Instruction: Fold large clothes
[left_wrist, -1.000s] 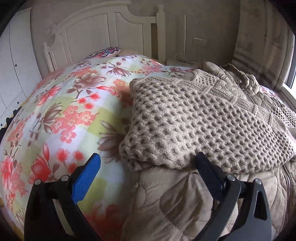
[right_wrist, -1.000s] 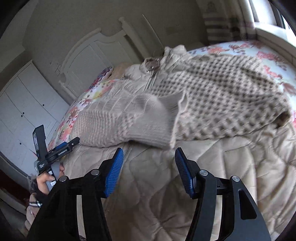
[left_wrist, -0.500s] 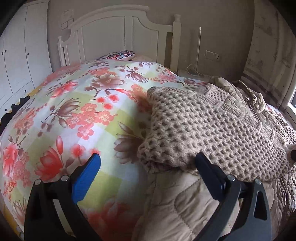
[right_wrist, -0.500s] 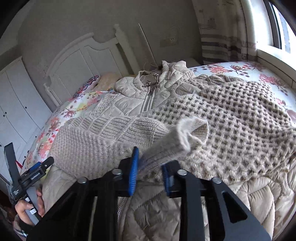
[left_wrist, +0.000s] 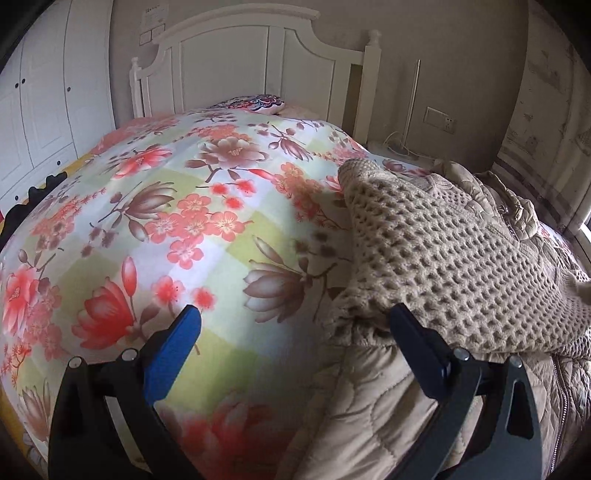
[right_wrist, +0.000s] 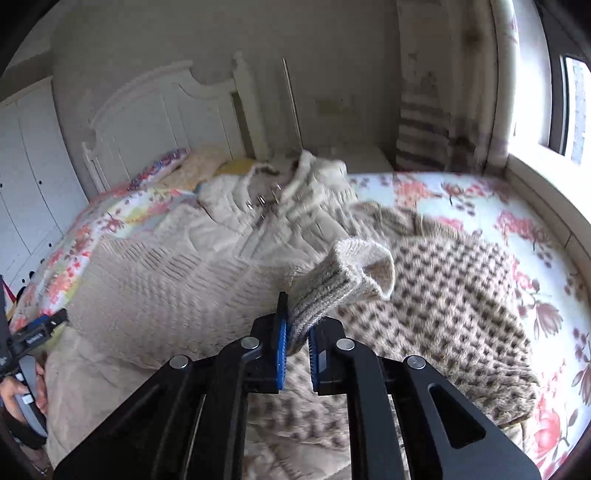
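Floral bed (left_wrist: 207, 229), right tool (right_wrist: 295, 332) pinching sweater cuff (right_wrist: 347, 273), left tool (left_wrist: 295, 332) spread

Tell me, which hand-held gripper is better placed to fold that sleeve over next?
Right, probably. The right hand-held gripper is shut on the sleeve, cuff lifted. The left hand-held gripper is open, holding nothing, beside the sweater.

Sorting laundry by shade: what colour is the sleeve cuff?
Beige ribbed knit sleeve cuff, pinched in the right tool; clearest in the right wrist view.

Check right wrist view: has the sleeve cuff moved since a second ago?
Yes. The sleeve cuff, then lying on the knit sweater, is lifted, clamped in the right gripper, nearer the headboard.
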